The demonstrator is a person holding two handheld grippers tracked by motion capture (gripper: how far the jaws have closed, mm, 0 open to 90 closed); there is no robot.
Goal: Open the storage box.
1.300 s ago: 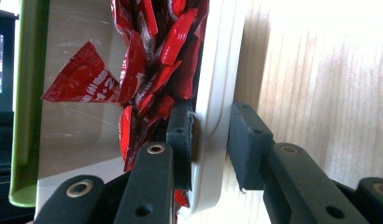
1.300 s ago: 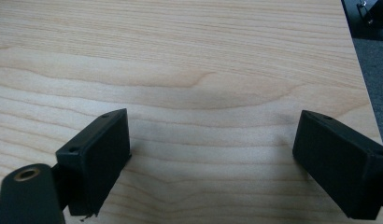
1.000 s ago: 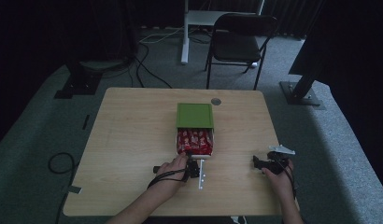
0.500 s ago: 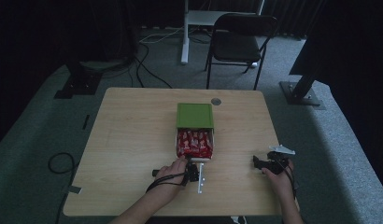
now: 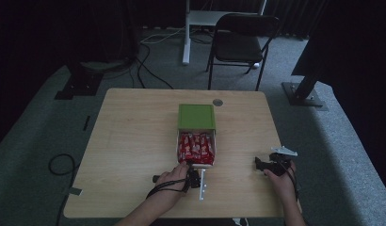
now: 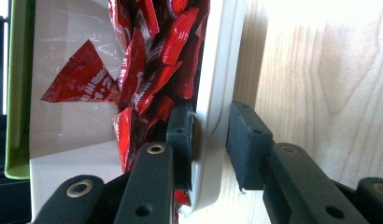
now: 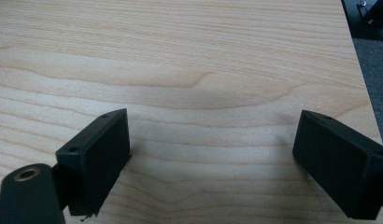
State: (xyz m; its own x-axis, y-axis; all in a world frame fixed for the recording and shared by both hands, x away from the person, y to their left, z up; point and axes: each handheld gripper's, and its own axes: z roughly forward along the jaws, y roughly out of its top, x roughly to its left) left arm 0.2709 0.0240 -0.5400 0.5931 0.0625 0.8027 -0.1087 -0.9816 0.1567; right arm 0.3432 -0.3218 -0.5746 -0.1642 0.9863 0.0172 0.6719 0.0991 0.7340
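One white drawer wall pinched between left tongs; right tongs apart, agape.

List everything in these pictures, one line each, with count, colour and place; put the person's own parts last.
Green rectangular box lid: one, green, middle of the table, over the far part of the white tray.
White plastic tray: one, white, sticking out from under the lid towards the person.
Red foil packets: many, red, heaped in the tray.
Light wooden table: one, pale wood.
Round grey cap: one, grey, set in the tabletop beyond the lid.
Black folding chair: one, black, on the floor behind the table.
Black cables: several, black, on the grey carpet.
Left gripper: one, black, jaws closed on the tray's near wall.
Right gripper: one, black, jaws wide apart over bare table.
Forearms: two, entering from the bottom edge.
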